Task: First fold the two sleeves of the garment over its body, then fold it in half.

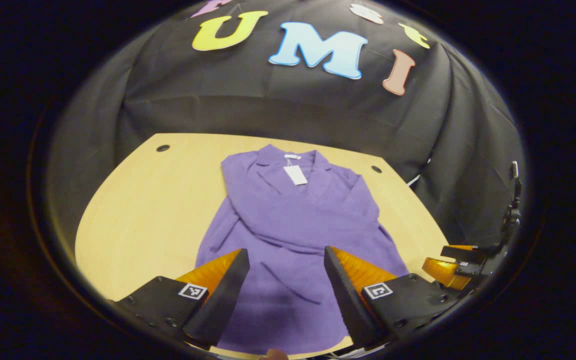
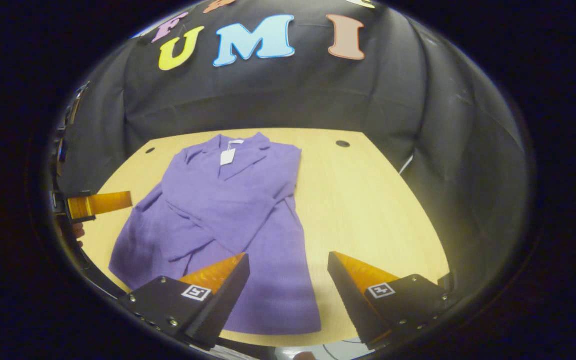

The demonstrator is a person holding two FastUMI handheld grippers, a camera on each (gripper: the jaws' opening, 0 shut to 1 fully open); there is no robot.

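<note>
A purple garment point(image 1: 293, 225) lies flat on the wooden table point(image 1: 143, 210), collar toward the far edge, with a white tag at the neck. Both sleeves lie crossed over its body. My left gripper point(image 1: 286, 257) hovers open above the lower part of the garment, holding nothing. In the right gripper view the same garment point(image 2: 228, 210) lies left of centre, and my right gripper point(image 2: 288, 262) stands open above its lower right hem and the bare table point(image 2: 368, 210). The right gripper point(image 1: 450, 260) appears at the right edge of the left gripper view; the left gripper point(image 2: 98, 204) appears at the left edge of the right gripper view.
Black cloth walls close in the table on the far side and both flanks. Two small dark holes point(image 1: 162, 148) sit near the table's far corners. A wide bare strip of table point(image 2: 383, 200) lies to the right of the garment.
</note>
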